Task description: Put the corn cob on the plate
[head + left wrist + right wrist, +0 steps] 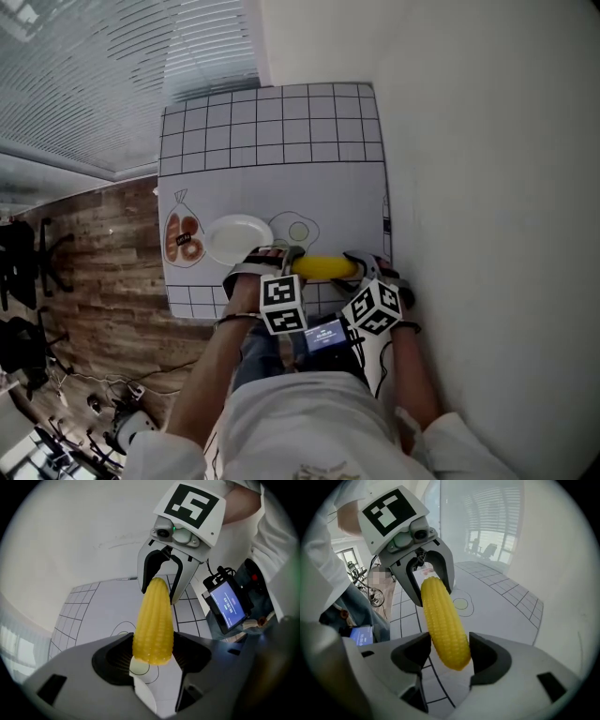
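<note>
Left gripper & right gripper jaws both clamped on corn cob ends. I'd hold it level, carry over plate, release tgthr.

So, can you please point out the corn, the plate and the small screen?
corn (325,268): head view, middle of the cob.
plate (239,240): head view, its bare centre.
screen (228,604): left gripper view, middle of the lit face.
</note>
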`<state>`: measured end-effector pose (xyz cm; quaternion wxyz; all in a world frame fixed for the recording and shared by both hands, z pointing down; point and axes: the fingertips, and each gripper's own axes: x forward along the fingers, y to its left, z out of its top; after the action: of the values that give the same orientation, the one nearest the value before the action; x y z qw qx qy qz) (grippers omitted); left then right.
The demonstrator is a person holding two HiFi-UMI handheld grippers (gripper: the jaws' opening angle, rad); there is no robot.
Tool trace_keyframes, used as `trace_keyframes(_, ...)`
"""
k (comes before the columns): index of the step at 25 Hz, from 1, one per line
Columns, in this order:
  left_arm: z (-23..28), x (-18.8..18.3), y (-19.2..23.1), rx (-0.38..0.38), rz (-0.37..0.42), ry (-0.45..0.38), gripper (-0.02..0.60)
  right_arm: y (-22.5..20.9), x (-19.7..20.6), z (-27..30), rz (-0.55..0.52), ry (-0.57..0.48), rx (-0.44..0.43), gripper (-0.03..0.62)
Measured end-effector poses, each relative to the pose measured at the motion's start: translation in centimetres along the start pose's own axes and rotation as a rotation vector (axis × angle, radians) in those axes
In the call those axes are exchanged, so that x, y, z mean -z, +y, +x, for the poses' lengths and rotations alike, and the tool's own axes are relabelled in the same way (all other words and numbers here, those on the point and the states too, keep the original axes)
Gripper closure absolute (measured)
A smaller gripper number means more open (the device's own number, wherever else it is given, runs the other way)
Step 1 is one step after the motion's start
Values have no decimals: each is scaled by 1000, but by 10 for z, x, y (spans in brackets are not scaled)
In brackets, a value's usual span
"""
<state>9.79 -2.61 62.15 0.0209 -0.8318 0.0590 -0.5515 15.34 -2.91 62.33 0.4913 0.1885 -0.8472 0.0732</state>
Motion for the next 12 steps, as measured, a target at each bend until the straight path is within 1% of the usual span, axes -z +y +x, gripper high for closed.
trace_keyframes(7,-14,-7,-7,-15,-3,-13,327,5,-5,-20,-36,19,39,332)
trace_keyframes(12,-24,-9,-9,-32,19,3,327,9,-11,-28,-32,4,64,332)
